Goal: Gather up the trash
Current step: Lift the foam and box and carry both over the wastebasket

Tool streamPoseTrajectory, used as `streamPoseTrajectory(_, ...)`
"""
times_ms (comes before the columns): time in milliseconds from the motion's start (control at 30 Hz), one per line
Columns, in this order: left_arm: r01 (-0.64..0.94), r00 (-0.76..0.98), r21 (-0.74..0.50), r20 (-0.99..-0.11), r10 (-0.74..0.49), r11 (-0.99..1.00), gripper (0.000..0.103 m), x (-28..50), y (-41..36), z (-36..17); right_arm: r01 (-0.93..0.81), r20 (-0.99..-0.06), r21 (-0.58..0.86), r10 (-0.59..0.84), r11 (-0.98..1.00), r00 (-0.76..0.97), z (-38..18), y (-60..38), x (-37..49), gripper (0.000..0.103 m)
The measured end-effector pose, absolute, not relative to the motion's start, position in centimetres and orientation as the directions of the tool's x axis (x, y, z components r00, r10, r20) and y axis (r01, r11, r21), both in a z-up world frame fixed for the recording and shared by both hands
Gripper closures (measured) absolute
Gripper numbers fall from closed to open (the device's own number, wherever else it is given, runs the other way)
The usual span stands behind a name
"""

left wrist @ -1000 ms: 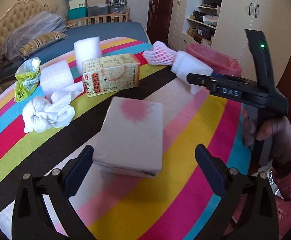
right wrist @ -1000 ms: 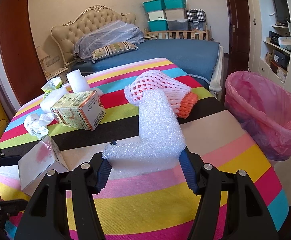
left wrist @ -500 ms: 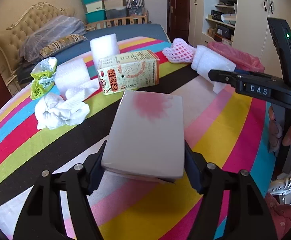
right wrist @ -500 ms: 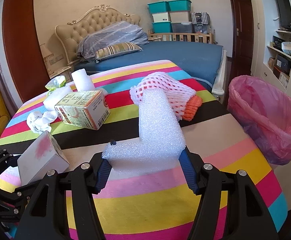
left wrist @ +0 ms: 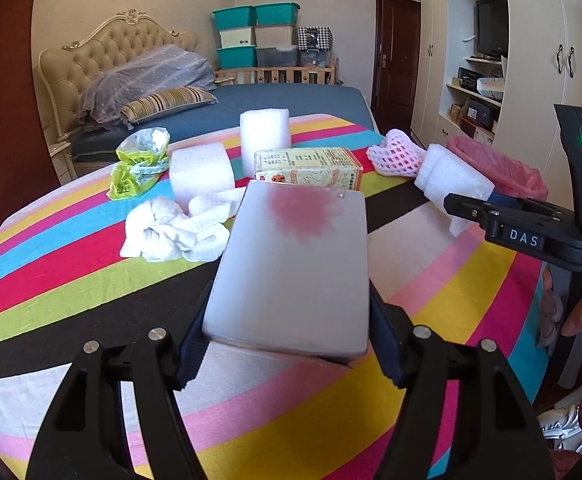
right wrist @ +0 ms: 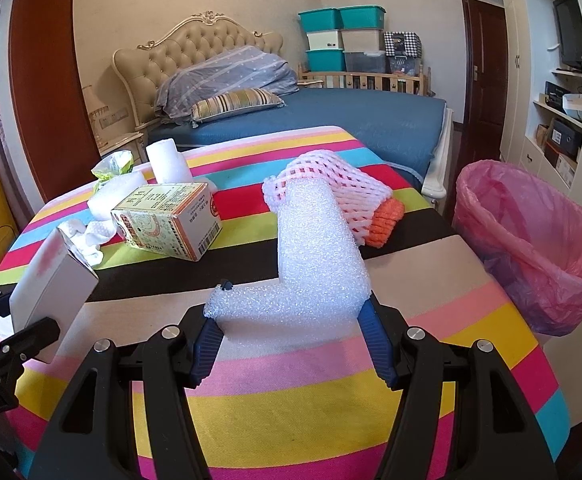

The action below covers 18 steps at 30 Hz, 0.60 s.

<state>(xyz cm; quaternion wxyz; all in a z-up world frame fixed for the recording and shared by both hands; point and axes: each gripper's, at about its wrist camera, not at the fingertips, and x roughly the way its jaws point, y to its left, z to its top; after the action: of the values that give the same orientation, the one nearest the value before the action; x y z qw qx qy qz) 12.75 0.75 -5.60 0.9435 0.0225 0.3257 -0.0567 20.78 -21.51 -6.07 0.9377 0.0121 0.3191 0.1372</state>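
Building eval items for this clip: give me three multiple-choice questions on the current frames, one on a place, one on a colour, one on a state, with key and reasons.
1. Where is the bin relative to the striped table?
A. On the table
B. Beside the table, on the right of the right wrist view
C. On the bed

2. What colour is the liner of the bin?
A. Pink
B. Black
C. Green

3. What is the left gripper doing?
A. Open above the yellow carton
B. Shut with nothing in it
C. Shut on the white box

Answers:
1 B: the bin stands off the table's edge, lower than its top.
2 A: the bag folded over its rim is pink.
3 C: both pads press the sides of the white box, while the right gripper grips the foam piece.
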Motion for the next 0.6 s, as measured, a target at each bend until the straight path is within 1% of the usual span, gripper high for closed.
streamPoseTrajectory(267,0.101,0.802,0.013,-0.593,-0.074,0.995,0.036,12.3,0.5,-5.3,-0.258,-0.583,0.082,0.256,0.963,0.771,-5.8,-21.1,20.4,0.044)
streamPoseTrajectory(500,0.094,0.819,0.024,-0.57,-0.063,0.995,0.036,11.9,-0.2,-4.6,-0.275,-0.546,0.09,0.279,0.957,0.79,-5.3,-21.4,19.5,0.044)
streamPoseTrajectory(600,0.092,0.835,0.026,-0.547,-0.063,0.995,0.036,11.7,-0.6,-3.8,-0.282,-0.543,0.075,0.276,0.956,0.793,-5.3,-21.5,18.9,0.044)
